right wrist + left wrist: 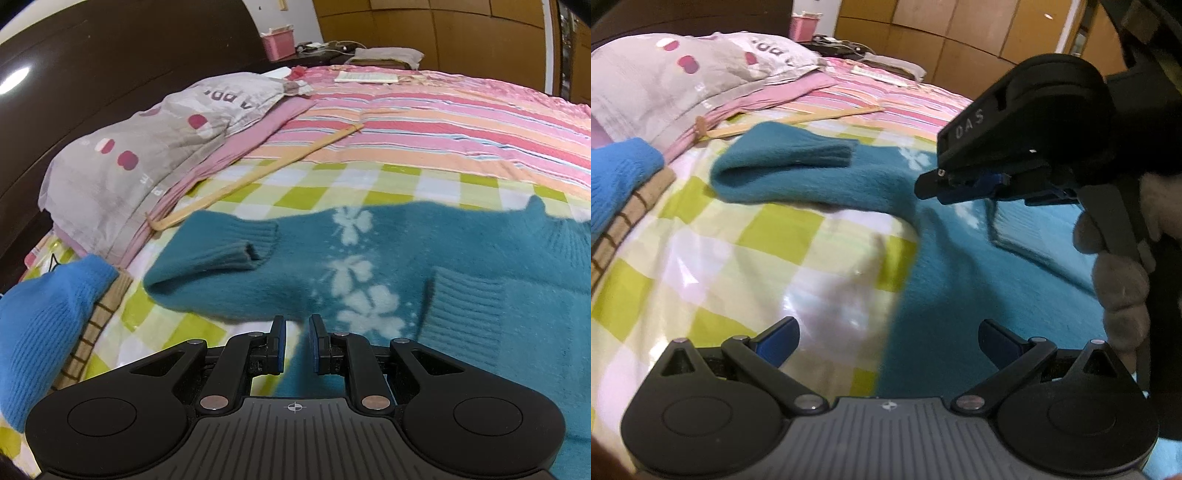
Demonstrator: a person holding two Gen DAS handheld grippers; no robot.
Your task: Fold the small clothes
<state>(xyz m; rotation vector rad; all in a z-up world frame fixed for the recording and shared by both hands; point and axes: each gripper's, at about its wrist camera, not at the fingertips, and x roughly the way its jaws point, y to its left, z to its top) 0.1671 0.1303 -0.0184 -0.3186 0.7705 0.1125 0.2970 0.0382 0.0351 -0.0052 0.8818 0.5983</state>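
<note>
Sweater [461, 240] edge nipped between nearly closed right gripper [297, 325], left gripper [889, 328] wide and empty: lift level, carry across, lay flush beside folded sleeve [221, 258].

White letters "DAS" stand on the black body of the right gripper [936, 188], seen from the left wrist. The grey pillow [147, 158] carries dark printed letters, upside down and partly hidden; they cannot be read with certainty.

Teal knit sweater [424, 266] with pale flowers, spread on checked bedspread [295, 192], sleeve folded inward
</note>
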